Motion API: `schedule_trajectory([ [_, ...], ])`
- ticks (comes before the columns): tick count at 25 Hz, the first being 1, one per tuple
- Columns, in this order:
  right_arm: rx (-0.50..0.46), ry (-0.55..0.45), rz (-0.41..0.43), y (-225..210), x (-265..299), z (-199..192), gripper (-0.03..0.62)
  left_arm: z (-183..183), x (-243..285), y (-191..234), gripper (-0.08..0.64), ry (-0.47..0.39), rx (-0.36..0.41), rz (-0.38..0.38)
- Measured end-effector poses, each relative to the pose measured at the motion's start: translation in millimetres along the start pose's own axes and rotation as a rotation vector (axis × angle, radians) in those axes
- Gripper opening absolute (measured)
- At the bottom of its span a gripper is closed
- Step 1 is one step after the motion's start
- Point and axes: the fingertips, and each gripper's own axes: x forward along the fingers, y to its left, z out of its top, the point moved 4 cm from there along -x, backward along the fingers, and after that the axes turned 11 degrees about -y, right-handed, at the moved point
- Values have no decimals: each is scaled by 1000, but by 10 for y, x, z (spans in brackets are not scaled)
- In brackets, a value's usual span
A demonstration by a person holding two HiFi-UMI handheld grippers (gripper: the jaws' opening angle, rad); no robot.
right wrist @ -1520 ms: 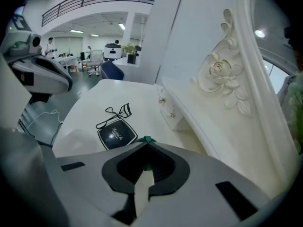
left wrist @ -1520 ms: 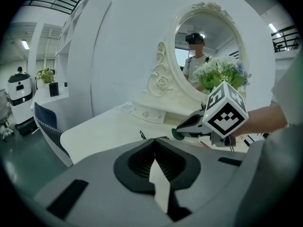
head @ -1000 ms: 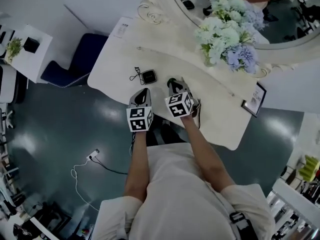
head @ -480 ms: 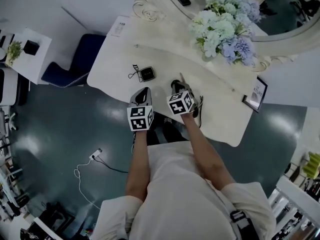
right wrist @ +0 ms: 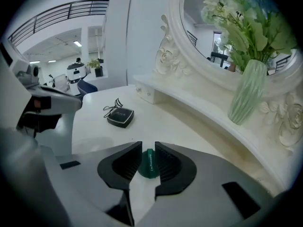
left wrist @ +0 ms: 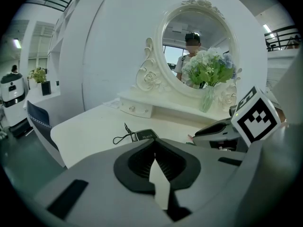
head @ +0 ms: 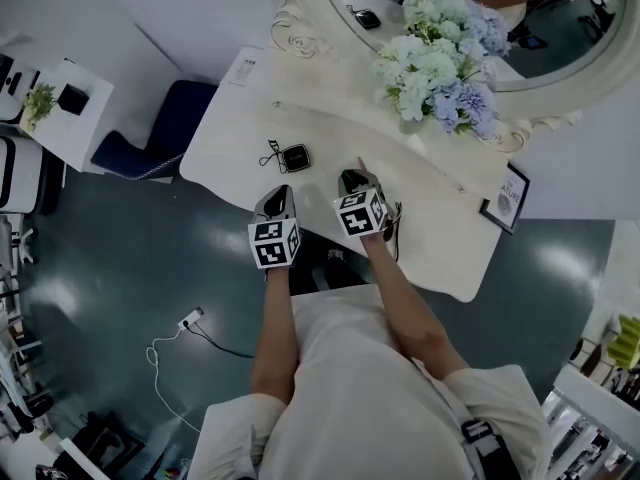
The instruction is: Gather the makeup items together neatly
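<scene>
A black compact and an eyelash curler lie together on the white dressing table. The same compact shows ahead and to the left in the right gripper view. My right gripper is low over the table. Its jaws have just been opening, and a small green tube sits between the parted pads. In the head view the right gripper is to the right of the compact. My left gripper hovers at the table's front edge, just below the compact. The left gripper is shut and empty.
An ornate oval mirror and a vase of pale flowers stand on the raised shelf at the back. A small framed picture leans at the right end. A blue chair sits off the table's left side.
The right gripper has shifted slightly over the table near the compact. The left gripper has kept its place at the front edge.
</scene>
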Motion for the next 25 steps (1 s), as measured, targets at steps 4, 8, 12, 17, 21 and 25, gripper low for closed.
schedule_trajectory([
  [4, 62, -61, -18, 65, -111, 186, 132, 5, -57, 58, 15, 0, 2, 14],
  [8, 93, -85, -14, 178, -196, 257, 154, 49, -99, 122, 15, 8, 10, 20],
  [12, 102, -98, -32, 256, -219, 301, 155, 121, -49, 121, 15, 8, 33, -16],
  [17, 138, -105, -98, 295, -285, 350, 155, 193, 39, 129, 15, 17, 62, -101],
  [21, 181, -102, -164, 383, -324, 364, 155, 249, 49, 203, 15, 28, 80, -177],
  [25, 213, -112, -165, 605, -294, 454, 155, 308, -41, 351, 15, 35, 80, -233],
])
